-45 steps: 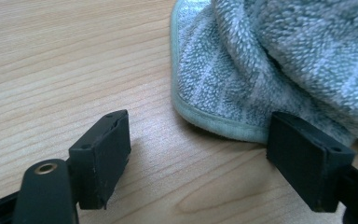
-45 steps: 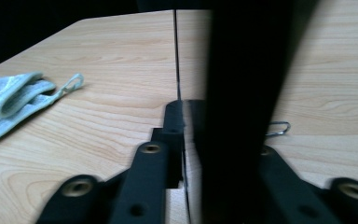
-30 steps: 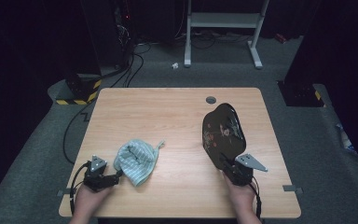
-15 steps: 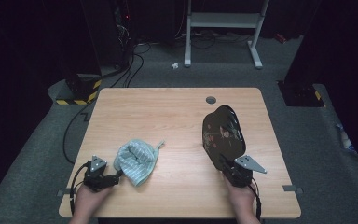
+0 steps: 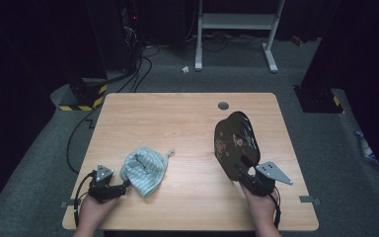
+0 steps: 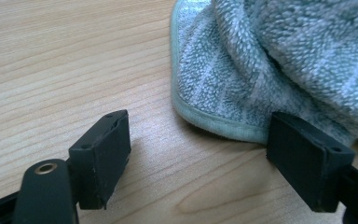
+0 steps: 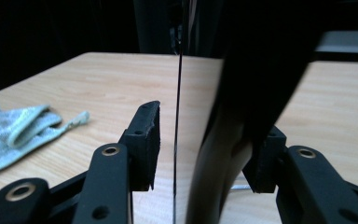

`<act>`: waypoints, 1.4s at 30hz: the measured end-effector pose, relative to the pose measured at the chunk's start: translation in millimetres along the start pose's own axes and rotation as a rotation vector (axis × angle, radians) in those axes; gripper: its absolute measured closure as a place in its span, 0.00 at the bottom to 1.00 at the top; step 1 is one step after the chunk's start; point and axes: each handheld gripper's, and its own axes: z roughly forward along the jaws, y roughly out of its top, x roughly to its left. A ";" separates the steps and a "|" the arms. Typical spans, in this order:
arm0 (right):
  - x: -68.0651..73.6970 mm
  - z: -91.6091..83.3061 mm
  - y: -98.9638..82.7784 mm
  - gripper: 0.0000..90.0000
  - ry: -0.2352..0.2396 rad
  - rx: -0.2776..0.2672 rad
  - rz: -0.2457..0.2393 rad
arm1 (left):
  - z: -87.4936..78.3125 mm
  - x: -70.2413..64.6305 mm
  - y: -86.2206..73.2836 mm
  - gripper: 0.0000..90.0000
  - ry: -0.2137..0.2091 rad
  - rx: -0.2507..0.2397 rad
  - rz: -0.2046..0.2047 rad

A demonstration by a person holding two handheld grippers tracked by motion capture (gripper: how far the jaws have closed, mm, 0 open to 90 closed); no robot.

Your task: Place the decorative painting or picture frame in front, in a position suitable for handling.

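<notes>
A: That dark plate [image 5: 236, 143] by the desk's [image 5: 177, 123] right edge looks glossy, stiff, slippery and breakable.

B: Yeah, right gripper [image 7: 205, 149] has just loosened around its rim; regrip low.

Wide bare tabletop [image 5: 187, 123] is left between the striped cloth [image 5: 145, 170] and the upright dark plate [image 5: 235, 143], while passage beyond the plate is unobstructed to the table's far edge.
</notes>
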 end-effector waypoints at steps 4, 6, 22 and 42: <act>-4.5 -1.3 10.3 0.63 0.008 0.000 0.008 | 0.0 0.0 0.0 0.24 0.000 0.000 0.000; -5.0 0.0 13.9 0.67 0.011 0.000 0.010 | 0.0 0.0 0.0 0.24 0.000 0.000 0.000; -2.9 8.6 23.8 0.89 0.028 0.001 0.048 | 0.0 0.0 0.0 0.24 0.000 0.000 0.000; 26.7 14.3 28.2 0.90 0.067 -0.016 -0.008 | -0.1 0.0 0.0 0.24 -0.001 0.000 0.000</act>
